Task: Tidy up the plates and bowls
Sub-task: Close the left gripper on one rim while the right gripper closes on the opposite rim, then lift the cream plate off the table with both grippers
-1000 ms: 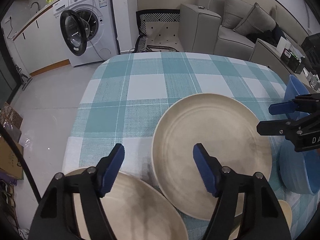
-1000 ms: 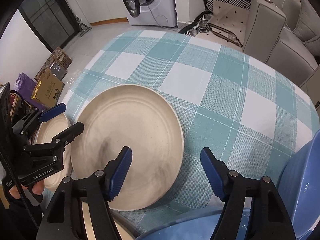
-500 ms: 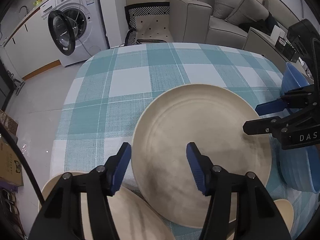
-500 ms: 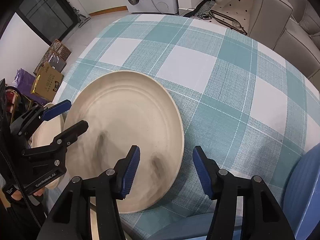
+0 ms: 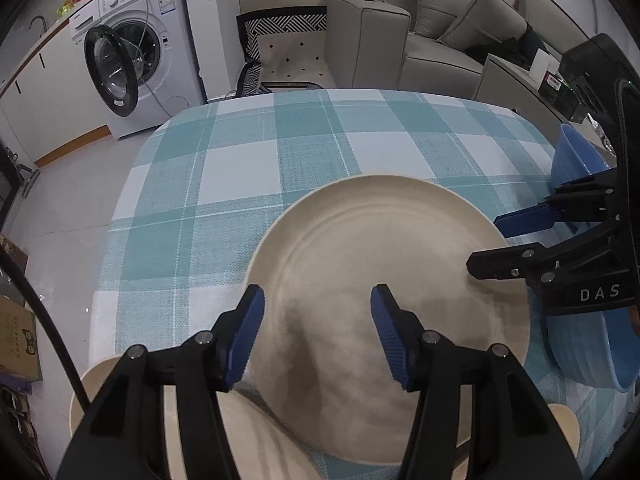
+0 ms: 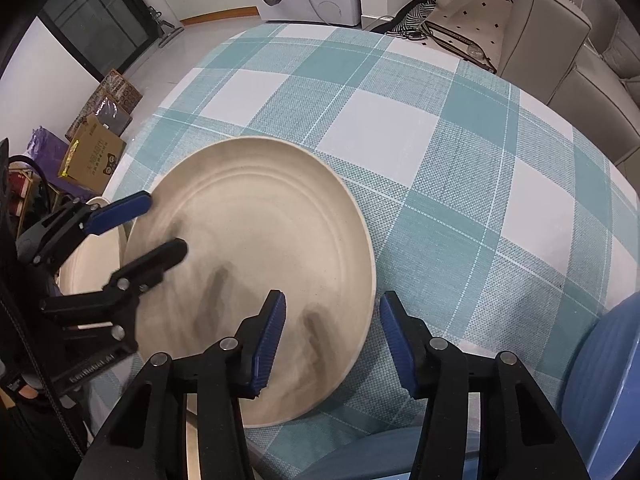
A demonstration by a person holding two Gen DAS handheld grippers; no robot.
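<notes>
Plates number two cream (image 5: 384, 248) (image 5: 120, 392), bowls two blue (image 5: 576, 160) (image 5: 580, 352); left claw (image 5: 318, 332) open, right claw (image 6: 332, 340) closing, both empty.

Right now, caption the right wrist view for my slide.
Right hand-held gripper closing astride the round beige plate rim on teal checked tablecloth.

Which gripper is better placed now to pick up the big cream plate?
Probably the left gripper: its open jaws straddle the big cream plate at its rim. The right gripper is closing, straddling the opposite rim.

Bare tablecloth (image 5: 248, 168) beyond large plate (image 5: 384, 248)
</notes>
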